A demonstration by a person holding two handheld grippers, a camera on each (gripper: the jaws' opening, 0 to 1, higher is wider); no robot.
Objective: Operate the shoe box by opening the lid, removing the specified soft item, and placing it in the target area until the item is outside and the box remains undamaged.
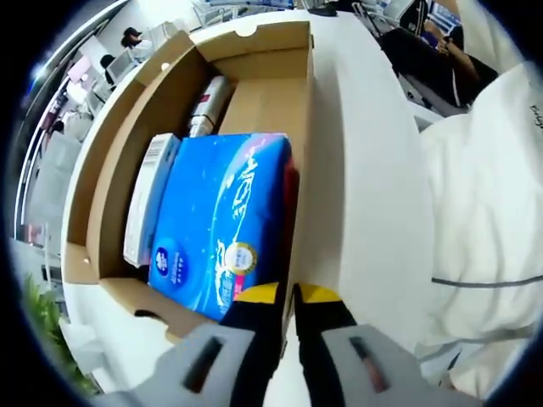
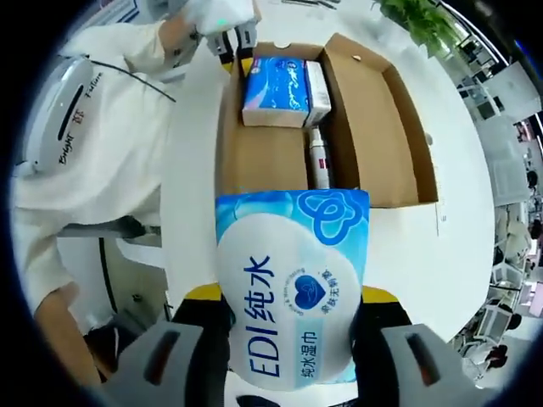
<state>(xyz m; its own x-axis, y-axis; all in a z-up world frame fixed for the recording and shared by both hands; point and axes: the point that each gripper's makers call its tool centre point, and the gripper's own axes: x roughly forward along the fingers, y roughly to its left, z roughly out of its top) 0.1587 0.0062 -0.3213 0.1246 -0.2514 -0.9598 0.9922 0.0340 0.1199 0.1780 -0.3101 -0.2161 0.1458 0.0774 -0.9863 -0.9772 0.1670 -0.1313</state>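
White tabletop (image 2: 191,212) carries everything, set in a bright open office with desks, seated people in the background of the left gripper view and a green plant (image 2: 420,21) at the far edge of the right gripper view; a person in a white jacket stands close beside the table. On it lies the cardboard shoe box (image 2: 365,127), its lid already folded open to one side, and inside sit a blue tissue pack (image 1: 225,220), a slim white carton (image 1: 151,199) just beside it and a small bottle (image 1: 208,106) lying along the floor of the box. The soft item, a blue-and-white wet-wipe pack (image 2: 293,288), is clamped between the jaws of the right gripper (image 2: 293,339) and appears already lifted above the near end of the box, so it looks essentially out. The left gripper (image 1: 288,301) has its jaws pinched together on the near wall of the box, apparently steadying it. To finish well, I would keep that hold gentle so the cardboard does not crease, carry the pack clear of the wall without dragging it across the edge, lower it flat onto bare tabletop beside the box, and only then loosen the right jaws.
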